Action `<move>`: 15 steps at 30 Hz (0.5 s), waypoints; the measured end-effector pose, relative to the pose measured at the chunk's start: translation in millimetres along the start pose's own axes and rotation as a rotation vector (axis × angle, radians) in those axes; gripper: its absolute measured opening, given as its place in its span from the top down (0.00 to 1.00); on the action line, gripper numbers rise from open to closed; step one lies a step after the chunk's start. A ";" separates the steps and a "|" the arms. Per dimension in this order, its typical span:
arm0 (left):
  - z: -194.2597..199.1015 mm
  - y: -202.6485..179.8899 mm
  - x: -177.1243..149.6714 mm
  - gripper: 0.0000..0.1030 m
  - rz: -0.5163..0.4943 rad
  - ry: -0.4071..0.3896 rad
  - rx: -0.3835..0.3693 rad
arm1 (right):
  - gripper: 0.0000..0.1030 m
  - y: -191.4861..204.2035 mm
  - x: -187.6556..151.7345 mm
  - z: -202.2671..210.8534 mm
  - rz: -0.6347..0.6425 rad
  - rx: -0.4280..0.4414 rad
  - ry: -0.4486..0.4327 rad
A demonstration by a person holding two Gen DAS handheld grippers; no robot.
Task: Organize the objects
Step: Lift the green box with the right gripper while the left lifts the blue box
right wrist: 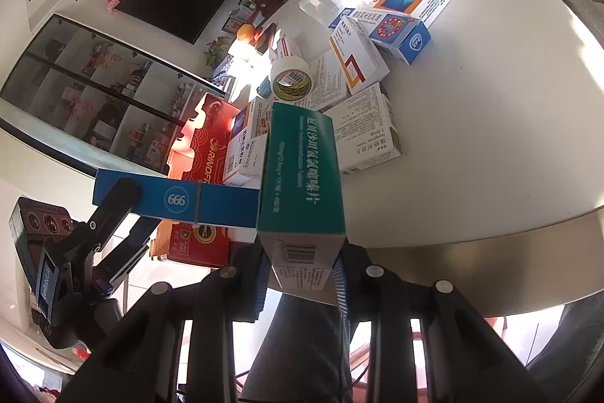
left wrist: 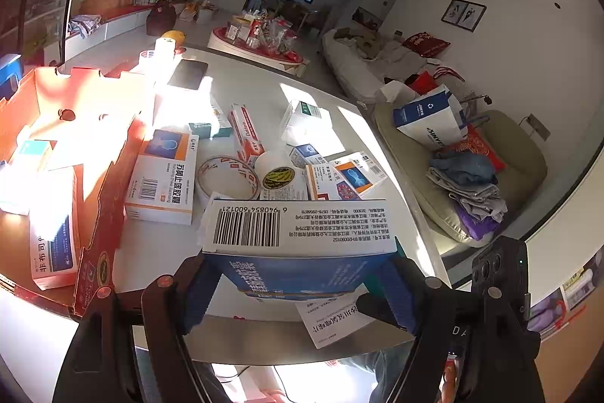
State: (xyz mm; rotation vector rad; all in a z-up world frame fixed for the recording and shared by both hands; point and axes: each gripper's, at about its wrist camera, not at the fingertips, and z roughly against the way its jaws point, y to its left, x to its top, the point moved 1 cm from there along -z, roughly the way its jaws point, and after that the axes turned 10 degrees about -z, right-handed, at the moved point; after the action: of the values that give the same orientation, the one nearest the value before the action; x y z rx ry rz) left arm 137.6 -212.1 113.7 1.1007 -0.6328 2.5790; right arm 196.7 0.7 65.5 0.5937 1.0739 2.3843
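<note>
My left gripper [left wrist: 298,278] is shut on a blue and white medicine box [left wrist: 298,233], barcode side up, held just above the near edge of the white round table [left wrist: 351,135]. My right gripper [right wrist: 302,272] is shut on a teal green medicine box [right wrist: 302,184], gripped by its narrow barcode end. In the right wrist view the blue box [right wrist: 177,199] reaches in from the left, its end against the green box's side. An open red cardboard box [left wrist: 98,184] with several medicine boxes inside stands at the table's left.
Loose medicine boxes lie across the table, among them an orange and white one [left wrist: 162,176]. Two tape rolls [left wrist: 277,172] sit in the middle and a dark phone [left wrist: 187,74] lies further back. Beyond the table's right edge is a cushion stacked with bags and clothes [left wrist: 464,176].
</note>
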 end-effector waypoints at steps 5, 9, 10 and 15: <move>-0.4 1.5 -1.0 0.21 0.002 0.006 0.002 | 0.72 -1.0 0.8 -0.8 -0.002 0.000 0.003; -0.6 0.3 -1.4 0.21 -0.001 0.010 0.001 | 0.72 -2.4 1.5 -1.5 -0.007 0.001 0.003; -0.7 0.2 -1.0 0.21 -0.002 0.011 0.000 | 0.72 -3.1 3.3 -2.4 -0.007 0.002 0.003; -0.9 -0.8 0.1 0.21 -0.007 0.012 0.002 | 0.72 -3.7 3.5 -2.8 -0.008 0.001 0.001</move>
State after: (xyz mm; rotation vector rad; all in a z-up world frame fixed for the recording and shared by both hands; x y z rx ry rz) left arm 137.3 -211.0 113.4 1.0859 -0.6232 2.5790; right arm 193.2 3.2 61.7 0.5870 1.0762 2.3772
